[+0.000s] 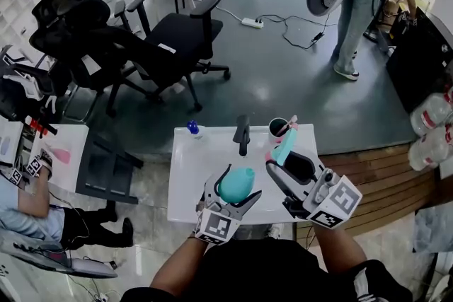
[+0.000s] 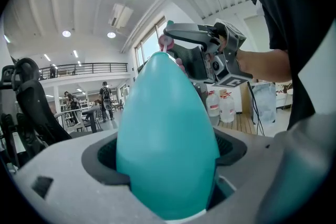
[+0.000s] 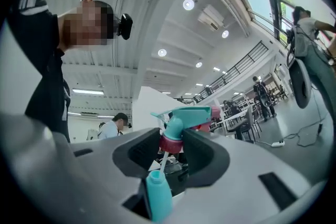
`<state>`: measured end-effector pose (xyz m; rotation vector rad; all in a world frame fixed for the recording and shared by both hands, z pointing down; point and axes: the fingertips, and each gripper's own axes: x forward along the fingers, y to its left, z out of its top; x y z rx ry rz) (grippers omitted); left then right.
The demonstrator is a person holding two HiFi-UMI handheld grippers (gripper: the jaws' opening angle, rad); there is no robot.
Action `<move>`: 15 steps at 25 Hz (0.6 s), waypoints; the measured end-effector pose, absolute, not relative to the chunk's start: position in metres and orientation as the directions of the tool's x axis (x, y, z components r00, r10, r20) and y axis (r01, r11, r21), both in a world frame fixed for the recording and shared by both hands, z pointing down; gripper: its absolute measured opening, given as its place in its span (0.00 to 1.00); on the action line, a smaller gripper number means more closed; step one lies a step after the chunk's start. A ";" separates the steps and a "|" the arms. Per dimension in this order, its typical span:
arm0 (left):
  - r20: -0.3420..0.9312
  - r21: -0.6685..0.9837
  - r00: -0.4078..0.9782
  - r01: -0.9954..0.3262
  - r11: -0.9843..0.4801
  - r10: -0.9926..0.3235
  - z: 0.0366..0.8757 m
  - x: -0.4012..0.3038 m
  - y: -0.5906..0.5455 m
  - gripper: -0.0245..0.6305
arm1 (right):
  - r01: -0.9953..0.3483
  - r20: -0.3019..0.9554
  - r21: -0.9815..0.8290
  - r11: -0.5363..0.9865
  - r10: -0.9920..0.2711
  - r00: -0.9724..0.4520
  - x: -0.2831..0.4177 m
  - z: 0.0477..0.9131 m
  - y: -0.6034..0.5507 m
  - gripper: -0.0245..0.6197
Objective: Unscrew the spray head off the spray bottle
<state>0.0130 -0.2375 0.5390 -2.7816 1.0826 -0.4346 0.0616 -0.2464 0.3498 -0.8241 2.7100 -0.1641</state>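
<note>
Left gripper (image 1: 241, 187) clamped around the belly of the teal spray bottle (image 2: 168, 144), held in the air above the near edge of the white table (image 1: 190, 180), neck pointing up and away from the person. Right gripper (image 3: 171, 145) closed on the spray head (image 3: 185, 114), pads pinching its pink collar (image 3: 170, 142). The collar sits clear above the bottle neck (image 3: 156, 190), and the thin white dip tube (image 3: 164, 161) bridges the gap, its lower end seemingly inside the neck. Judgement: the thread looks disengaged, and what remains is drawing the tube out. Best done by pulling the head straight along the bottle's axis with the bottle kept steady. A sideways tug would likely bend the tube against the neck rim or flick drips. Keep the pinch on the collar, not the trigger. Room: open air above and ahead of both grippers. On the far half of the table stand a dark cup (image 1: 277, 128), a black upright object (image 1: 243, 135) and a small blue-capped item (image 1: 192, 127), all well apart from the hands. Office chairs (image 1: 177, 39) stand beyond the table.
</note>
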 end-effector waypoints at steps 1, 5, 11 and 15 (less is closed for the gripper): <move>0.228 -0.211 0.700 -0.643 -0.736 -0.677 0.543 0.012 -0.238 0.75 | -0.532 -0.259 -0.188 0.825 -0.564 -0.784 0.065 0.346 -0.247 0.26; 0.260 -0.191 0.688 -0.651 -0.734 -0.678 0.561 0.006 -0.240 0.75 | -0.567 -0.283 -0.163 0.807 -0.589 -0.757 0.078 0.334 -0.249 0.26; 0.318 -0.169 0.670 -0.656 -0.735 -0.671 0.587 -0.003 -0.240 0.75 | -0.622 -0.314 -0.125 0.773 -0.626 -0.714 0.098 0.314 -0.252 0.26; 0.341 -0.159 0.656 -0.666 -0.729 -0.674 0.597 -0.014 -0.241 0.75 | -0.655 -0.317 -0.094 0.749 -0.647 -0.694 0.107 0.307 -0.253 0.26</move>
